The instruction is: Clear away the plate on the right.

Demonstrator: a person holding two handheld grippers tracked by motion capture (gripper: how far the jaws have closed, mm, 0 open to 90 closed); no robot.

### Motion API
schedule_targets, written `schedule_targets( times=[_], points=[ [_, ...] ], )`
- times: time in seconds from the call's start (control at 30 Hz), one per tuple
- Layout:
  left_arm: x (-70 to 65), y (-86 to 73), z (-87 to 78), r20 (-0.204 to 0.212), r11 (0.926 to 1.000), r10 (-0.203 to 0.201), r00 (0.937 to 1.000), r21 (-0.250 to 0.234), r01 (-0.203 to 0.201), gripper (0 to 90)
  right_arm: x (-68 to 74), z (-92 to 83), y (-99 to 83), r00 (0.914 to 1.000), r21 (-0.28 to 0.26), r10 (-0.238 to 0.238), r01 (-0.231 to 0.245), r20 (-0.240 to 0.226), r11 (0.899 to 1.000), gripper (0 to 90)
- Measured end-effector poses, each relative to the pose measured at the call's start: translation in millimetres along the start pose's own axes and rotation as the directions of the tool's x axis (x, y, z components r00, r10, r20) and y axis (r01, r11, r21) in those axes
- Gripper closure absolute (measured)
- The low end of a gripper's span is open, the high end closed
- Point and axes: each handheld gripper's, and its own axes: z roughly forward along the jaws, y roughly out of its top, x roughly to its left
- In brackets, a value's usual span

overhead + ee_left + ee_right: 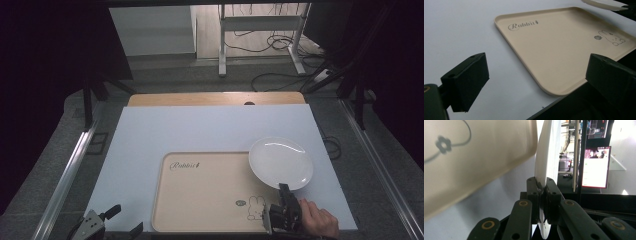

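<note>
From the high view, a beige tray (210,192) lies on the pale blue table sheet (210,130), with "Rabbit" written in script at its far left corner and a line-drawn rabbit (255,207) near its near right corner. A white plate (281,163) overlaps the tray's far right corner, its near rim pinched by the right gripper (285,189), which a hand (315,217) holds. The left gripper (122,220) sits at the table's near left edge, jaws spread.

In the left gripper view, both black jaws stand wide apart and hold nothing; the "Rabbit" lettering (522,25) reads clearly, and the tray's near corner lies between them.

In the right gripper view, the jaws are clamped on the plate's edge (544,170), seen side-on beside the tray. A lit monitor (596,167) stands in the background, its text unreadable.
</note>
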Motion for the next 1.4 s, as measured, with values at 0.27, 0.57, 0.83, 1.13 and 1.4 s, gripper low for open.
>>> schedule_targets(
  times=[0.27,0.57,0.83,1.13,1.4],
  points=[
    [0.1,0.0,0.1,0.000,1.0000,-0.001,1.0000,0.001,0.001,4.1,2.0,-6.4,13.2,0.9998,-0.017,-0.016,0.016,-0.008,1.000,84.2],
    [0.4,0.0,0.2,0.001,1.0000,-0.002,1.0000,0.003,0.002,4.1,6.7,-10.8,29.5,0.9992,-0.078,-0.035,0.033,-0.018,0.996,83.8],
    [0.5,0.1,0.4,0.001,1.0000,-0.002,1.0000,0.005,0.002,4.1,10.1,-11.6,38.3,0.9989,-0.127,-0.047,0.046,-0.003,0.991,83.6],
    [0.4,0.0,0.3,0.001,1.0000,-0.005,1.0000,0.005,0.005,4.1,13.5,-16.4,51.6,0.9971,-0.146,-0.075,0.072,-0.015,0.987,83.4],
    [0.4,-0.1,0.2,0.001,1.0000,-0.005,1.0000,0.003,0.005,4.1,19.6,-16.7,65.2,0.9967,-0.219,-0.081,0.078,-0.006,0.973,83.3]
  ],
)
